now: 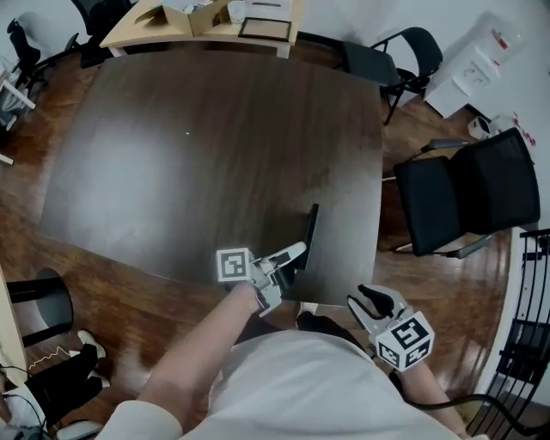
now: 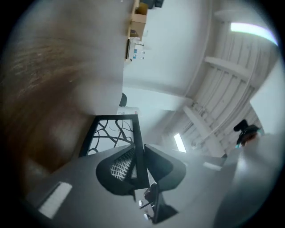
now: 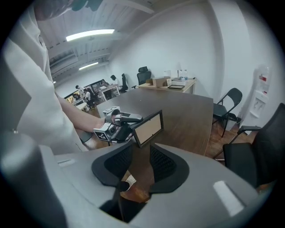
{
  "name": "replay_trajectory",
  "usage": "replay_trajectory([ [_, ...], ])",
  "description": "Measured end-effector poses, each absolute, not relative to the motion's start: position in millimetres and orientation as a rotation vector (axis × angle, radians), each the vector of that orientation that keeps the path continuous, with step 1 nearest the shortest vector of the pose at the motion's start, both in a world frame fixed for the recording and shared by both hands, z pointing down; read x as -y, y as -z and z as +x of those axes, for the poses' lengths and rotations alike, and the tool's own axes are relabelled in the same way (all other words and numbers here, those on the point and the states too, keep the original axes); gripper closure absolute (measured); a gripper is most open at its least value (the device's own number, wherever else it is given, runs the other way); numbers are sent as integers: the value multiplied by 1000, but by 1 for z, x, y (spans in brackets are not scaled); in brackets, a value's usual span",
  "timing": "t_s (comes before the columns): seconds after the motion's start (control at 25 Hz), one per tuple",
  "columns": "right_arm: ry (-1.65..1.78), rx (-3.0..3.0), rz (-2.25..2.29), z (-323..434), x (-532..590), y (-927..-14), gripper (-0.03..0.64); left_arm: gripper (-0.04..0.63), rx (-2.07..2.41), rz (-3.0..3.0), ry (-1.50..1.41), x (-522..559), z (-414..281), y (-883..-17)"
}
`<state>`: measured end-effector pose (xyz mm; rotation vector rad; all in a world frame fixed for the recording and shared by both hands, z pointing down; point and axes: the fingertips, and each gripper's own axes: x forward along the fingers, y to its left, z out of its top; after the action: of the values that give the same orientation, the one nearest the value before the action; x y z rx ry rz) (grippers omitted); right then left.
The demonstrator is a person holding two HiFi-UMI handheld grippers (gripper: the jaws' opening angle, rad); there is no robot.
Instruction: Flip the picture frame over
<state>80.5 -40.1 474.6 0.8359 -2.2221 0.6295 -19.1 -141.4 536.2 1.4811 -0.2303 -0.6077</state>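
Observation:
The picture frame (image 1: 309,236) stands on edge near the front right of the dark table (image 1: 189,163). My left gripper (image 1: 295,258) is shut on its near black border. In the left gripper view the border runs between the jaws of the left gripper (image 2: 139,165), and the frame's (image 2: 111,133) white face with black swirls shows to the left. The right gripper view shows the frame's (image 3: 149,128) brown cardboard back and the left gripper (image 3: 120,122) holding it. My right gripper (image 1: 371,302) hangs off the table's front right corner, close to my body. Nothing is between the parted jaws of the right gripper (image 3: 141,168).
A black office chair (image 1: 468,198) stands right of the table and a folding chair (image 1: 404,56) at the back right. A light wooden desk (image 1: 206,26) with boxes lies beyond the far edge. The table's front edge runs just under the frame.

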Motion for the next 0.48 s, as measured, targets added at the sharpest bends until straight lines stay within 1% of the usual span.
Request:
replay_trajectory([
  [0.24, -633, 2178, 872, 67, 32, -471, 492, 530, 148, 1423, 700, 147, -46, -542],
  [0.48, -647, 2167, 896, 49, 26, -473, 492, 526, 147, 1455, 676, 145, -61, -547],
])
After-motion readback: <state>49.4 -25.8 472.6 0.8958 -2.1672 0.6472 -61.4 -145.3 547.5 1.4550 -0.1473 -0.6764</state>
